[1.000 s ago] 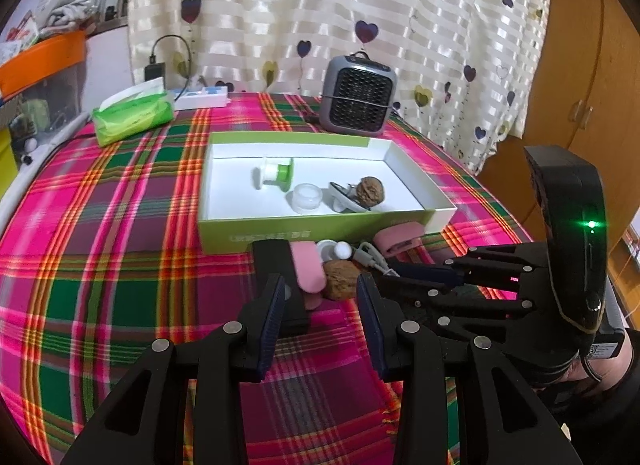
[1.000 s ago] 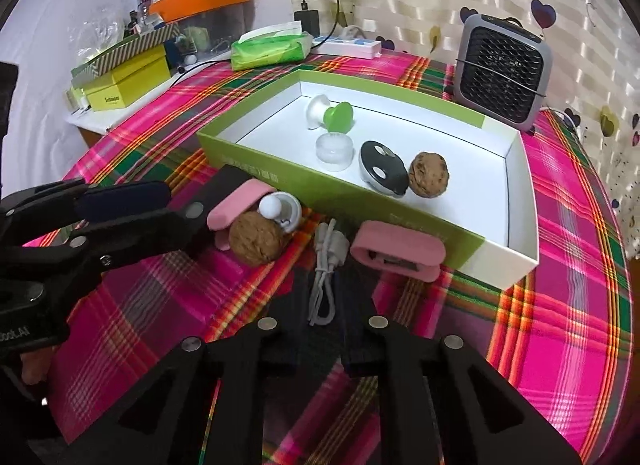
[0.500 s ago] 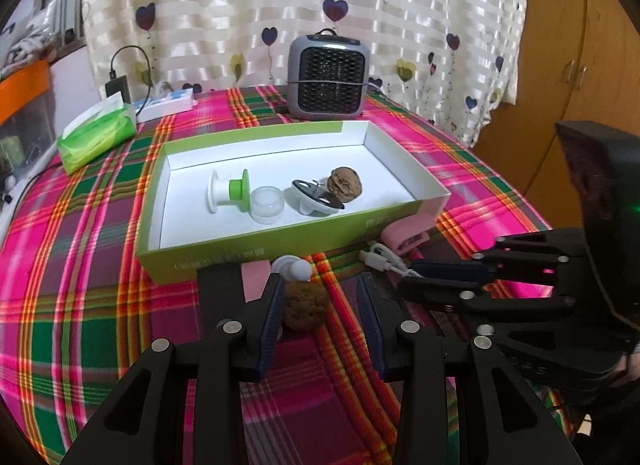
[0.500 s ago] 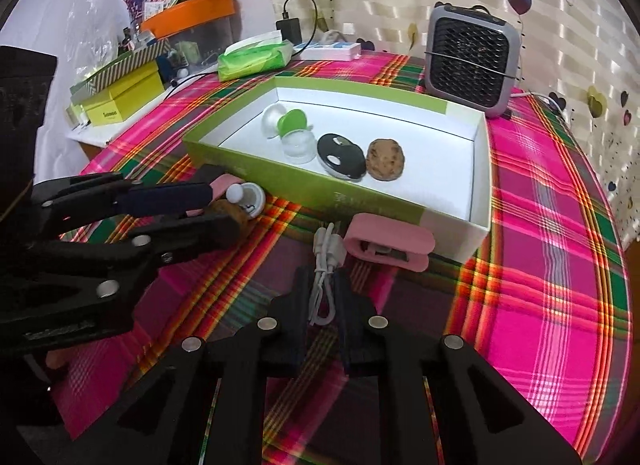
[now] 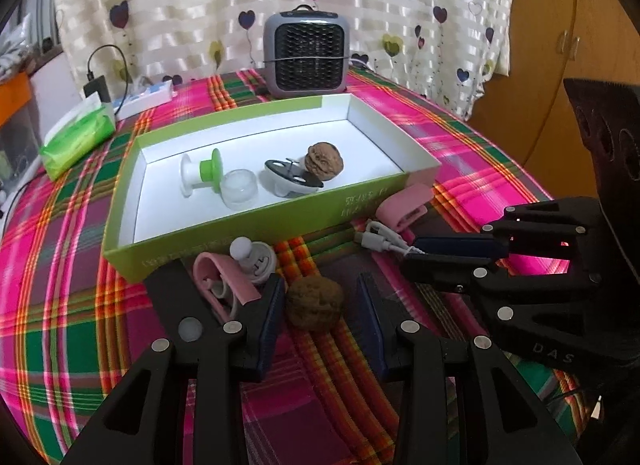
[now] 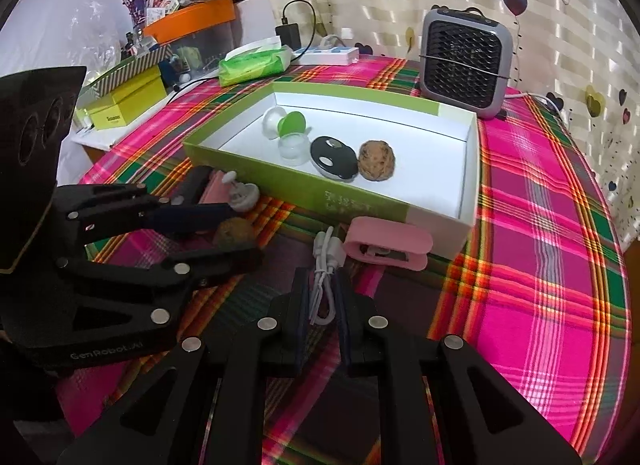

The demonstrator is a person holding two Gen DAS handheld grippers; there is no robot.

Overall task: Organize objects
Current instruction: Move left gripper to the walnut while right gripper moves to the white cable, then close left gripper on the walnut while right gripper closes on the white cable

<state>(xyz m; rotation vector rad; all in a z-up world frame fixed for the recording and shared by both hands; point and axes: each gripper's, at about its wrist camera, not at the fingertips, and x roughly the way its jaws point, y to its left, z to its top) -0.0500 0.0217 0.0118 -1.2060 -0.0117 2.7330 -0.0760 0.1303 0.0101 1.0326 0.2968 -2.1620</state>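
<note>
A brown walnut [image 5: 314, 303] lies on the plaid cloth between the fingers of my left gripper [image 5: 320, 289], which is open; a gap shows on the walnut's right side. My right gripper [image 6: 322, 281] is shut on a coiled white cable [image 6: 326, 261], whose plugs stick out ahead of the pads. In the left wrist view the right gripper [image 5: 408, 251] comes in from the right. The green box [image 5: 312, 217] with a white inside holds a second walnut [image 5: 324, 159], a black oval piece [image 5: 292, 179], a clear little jar [image 5: 239, 189] and a green-and-white spool [image 5: 200, 175].
A pink clip [image 6: 384, 245] lies against the box's near right corner. Another pink clip [image 5: 220, 277] and a white round piece [image 5: 256, 257] lie by its near left corner. A grey heater [image 5: 306, 55] stands behind the box, a green tissue pack [image 5: 76, 137] far left.
My left gripper has moved forward and to the right, so the walnut now lies between its fingers instead of ahead of them. The right gripper keeps its hold on the cable.
</note>
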